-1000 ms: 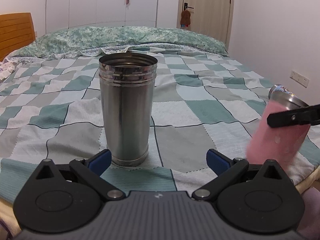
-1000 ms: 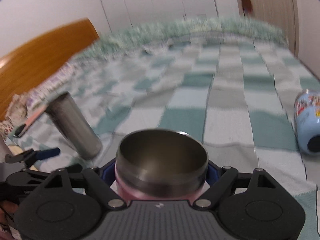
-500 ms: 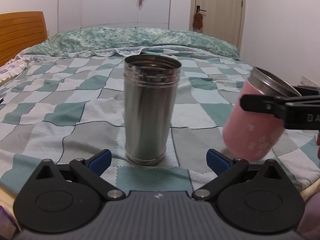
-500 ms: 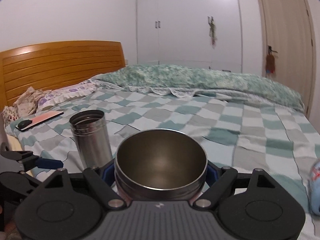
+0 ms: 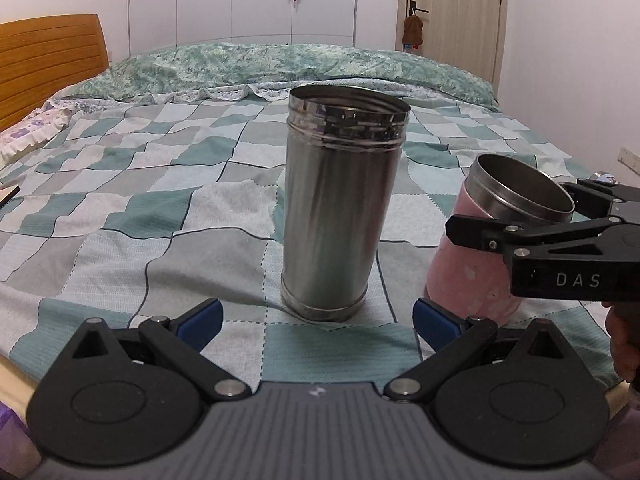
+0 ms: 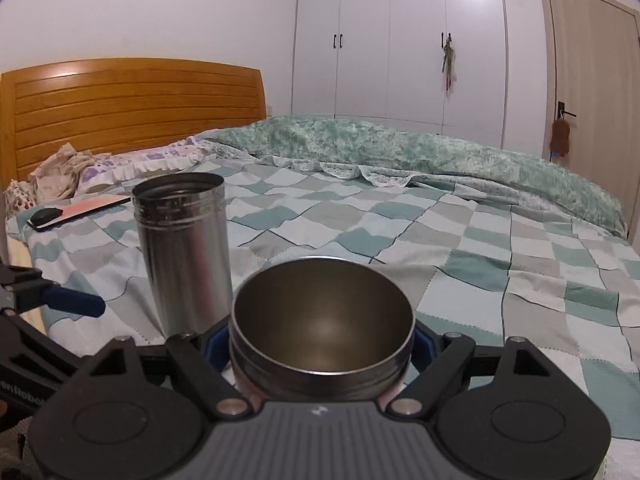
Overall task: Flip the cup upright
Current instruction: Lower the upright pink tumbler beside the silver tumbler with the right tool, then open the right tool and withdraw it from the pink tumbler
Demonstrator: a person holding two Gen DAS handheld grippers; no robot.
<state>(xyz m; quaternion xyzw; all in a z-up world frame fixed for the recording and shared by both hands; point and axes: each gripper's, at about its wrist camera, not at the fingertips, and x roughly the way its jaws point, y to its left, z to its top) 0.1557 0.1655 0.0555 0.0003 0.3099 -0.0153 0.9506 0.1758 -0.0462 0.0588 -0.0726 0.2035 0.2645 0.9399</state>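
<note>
A tall steel cup [image 5: 344, 200] stands upright on the checked bedspread, just beyond my open, empty left gripper [image 5: 318, 316]. It also shows in the right wrist view [image 6: 184, 252]. My right gripper [image 6: 320, 346] is shut on a pink cup with a steel rim [image 6: 322, 320], mouth up. In the left wrist view the pink cup [image 5: 484, 264] is nearly upright, tilted slightly, with its base at the bedspread to the right of the steel cup; contact is unclear. The right gripper [image 5: 516, 216] clamps it just below the rim.
The bed [image 5: 120, 208] has a wooden headboard [image 6: 132, 108] and a rolled green quilt [image 5: 280, 64] at the far side. A phone and a dark object [image 6: 72, 212] lie near the pillows. The left gripper's blue finger [image 6: 74, 302] shows at left.
My right gripper has turned the pink cup from steeply tilted to nearly upright and brought it down and closer to the steel cup. The left gripper stays open.
</note>
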